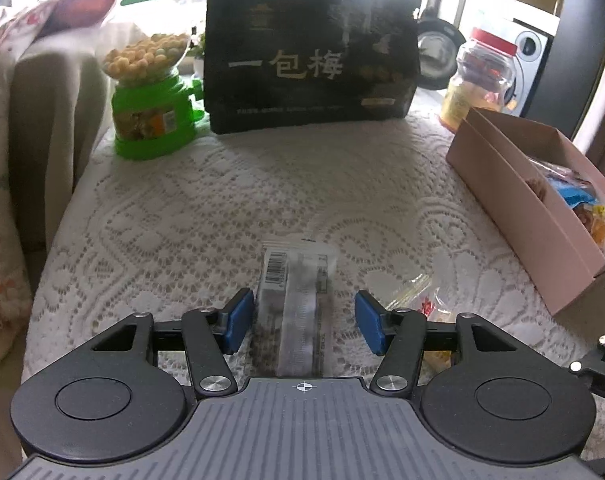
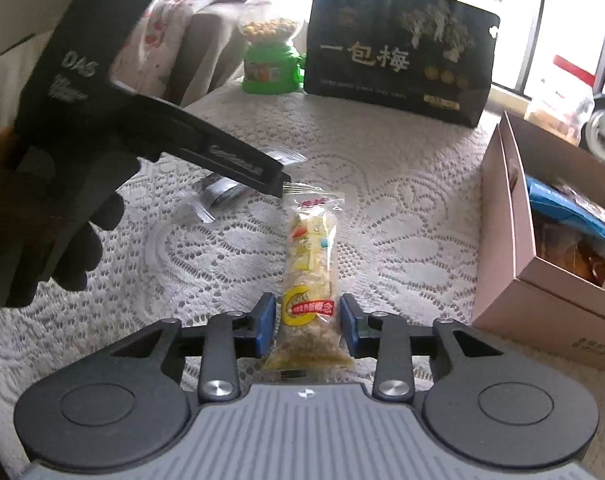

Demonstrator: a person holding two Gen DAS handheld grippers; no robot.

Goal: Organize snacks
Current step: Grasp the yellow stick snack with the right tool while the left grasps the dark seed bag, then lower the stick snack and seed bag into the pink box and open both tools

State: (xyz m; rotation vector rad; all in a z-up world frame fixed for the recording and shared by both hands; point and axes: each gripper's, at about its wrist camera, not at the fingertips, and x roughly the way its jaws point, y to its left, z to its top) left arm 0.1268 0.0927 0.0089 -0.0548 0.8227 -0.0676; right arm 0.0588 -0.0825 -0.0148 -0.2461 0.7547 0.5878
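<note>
On a table spread with a white lace cloth [image 1: 206,200], the left gripper [image 1: 304,322] hangs over a grey-and-clear snack packet [image 1: 298,300] that lies flat with its barcode end pointing far. The packet sits between the blue pads [image 1: 238,320], just beside the left one and with a clear gap to the right one, so the jaws stand wide and press on nothing. Just right of that gripper, a yellow wrapped snack bar [image 1: 418,300] peeks out from behind the right finger.

In the right wrist view the same yellow snack bar [image 2: 310,276] lies lengthwise on the cloth, its crimped end pointing far and its near end between the right gripper [image 2: 308,322] fingers. The jaws are narrow, with the pads close on either side of the wrapper; a thin gap shows on each side, so they do not appear to squeeze it.

A gloved hand [image 2: 42,220] holding the left gripper fills the left of this view, its tip above the grey packet [image 2: 222,192].

To the right stands an open cardboard box [image 1: 522,208] with several wrapped snacks inside. At the far edge stand a green candy dispenser [image 1: 154,100], a large black bag [image 1: 310,52] with gold characters, and a red-lidded clear jar [image 1: 482,76].
</note>
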